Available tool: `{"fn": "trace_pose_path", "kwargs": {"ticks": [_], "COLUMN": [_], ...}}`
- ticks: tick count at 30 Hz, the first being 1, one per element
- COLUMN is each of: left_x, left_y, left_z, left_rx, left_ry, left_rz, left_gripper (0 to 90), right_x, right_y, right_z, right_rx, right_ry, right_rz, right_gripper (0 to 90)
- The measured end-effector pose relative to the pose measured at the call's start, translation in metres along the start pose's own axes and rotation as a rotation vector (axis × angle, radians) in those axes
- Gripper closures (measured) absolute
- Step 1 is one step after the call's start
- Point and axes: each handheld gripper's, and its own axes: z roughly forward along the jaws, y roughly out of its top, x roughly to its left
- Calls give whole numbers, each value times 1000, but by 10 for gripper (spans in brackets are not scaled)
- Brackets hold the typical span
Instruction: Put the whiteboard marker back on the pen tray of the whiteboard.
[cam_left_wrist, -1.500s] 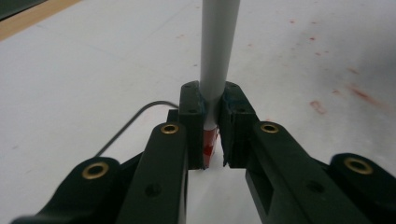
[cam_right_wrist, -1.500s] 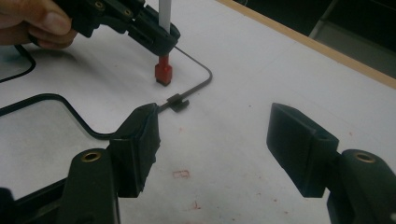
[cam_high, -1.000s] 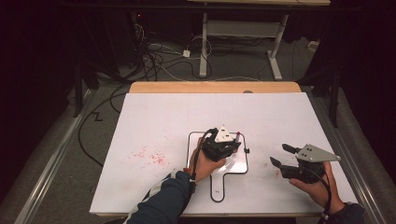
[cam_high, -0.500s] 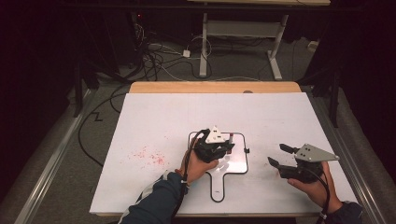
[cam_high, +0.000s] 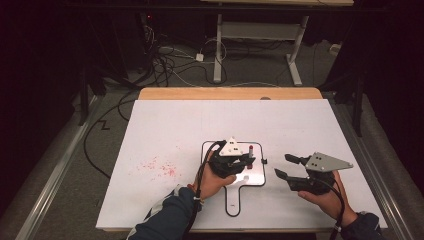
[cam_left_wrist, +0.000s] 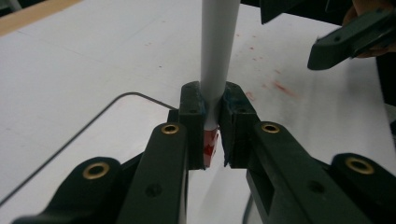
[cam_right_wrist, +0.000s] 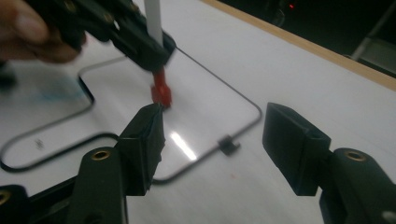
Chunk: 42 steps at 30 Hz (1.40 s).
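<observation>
The left gripper (cam_left_wrist: 211, 135) is clamped on a white marker (cam_left_wrist: 218, 60) with a red tip, held upright over the small whiteboard (cam_high: 256, 176) on the tabletop (cam_high: 175, 125). The right gripper (cam_right_wrist: 212, 140) waits beside with jaws apart and empty. I judge the writing is not begun, as the board looks clean.

The high view looked down and forward from above the person's side onto the whole white table (cam_high: 200, 130). Each gripper view sat low and very close behind its own black jaws. The right gripper view faced the left hand-held gripper (cam_right_wrist: 140, 44), and all three views shared the marker (cam_right_wrist: 159, 70).
</observation>
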Motion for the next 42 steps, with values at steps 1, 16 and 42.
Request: {"fn": "trace_pose_path", "kwargs": {"ticks": [1, 16, 42], "left_x": [-2, -31, -49], "left_y": [0, 4, -2], "left_z": [2, 16, -42], "left_rx": [6, 24, -56], "left_ry": [-8, -114, 75], "left_rz": [0, 32, 178], "left_gripper": [785, 784, 312], "right_x": [2, 21, 5], "right_y": [5, 28, 35], "right_z": [0, 12, 6], "right_rx": [-15, -68, 57], "right_ry": [15, 162, 124], "right_rz": [4, 20, 91], "right_gripper": [410, 730, 816]}}
